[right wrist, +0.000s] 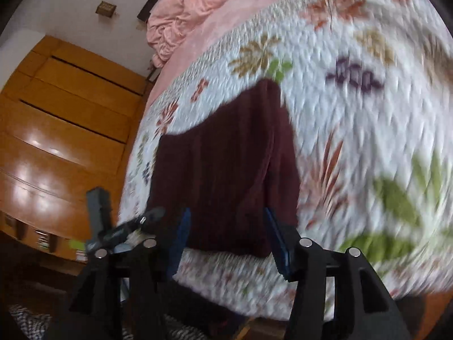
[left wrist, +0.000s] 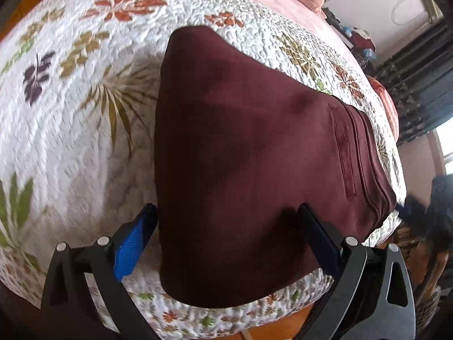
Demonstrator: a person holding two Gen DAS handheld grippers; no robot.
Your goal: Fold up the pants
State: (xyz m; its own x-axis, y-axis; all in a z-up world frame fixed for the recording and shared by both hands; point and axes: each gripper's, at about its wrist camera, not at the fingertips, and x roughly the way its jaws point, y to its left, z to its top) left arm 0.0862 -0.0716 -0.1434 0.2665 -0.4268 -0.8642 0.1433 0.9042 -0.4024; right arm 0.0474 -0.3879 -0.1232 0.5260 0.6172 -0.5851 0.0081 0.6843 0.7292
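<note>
Dark maroon pants lie folded in a flat rectangle on the floral quilt of the bed, with a pocket seam and stacked layered edges along their right side. My left gripper hovers over their near end, open wide, its blue-padded fingers clear of the cloth. In the blurred right wrist view the same pants lie ahead, and my right gripper stands open in front of their near edge with nothing pinched between its fingers. The other gripper's body shows at the left of that view.
The white quilt with leaf and flower prints covers the bed, and a pink blanket is bunched at the headboard. A wooden wardrobe stands beside the bed. Dark curtains and cluttered shelves are on the other side.
</note>
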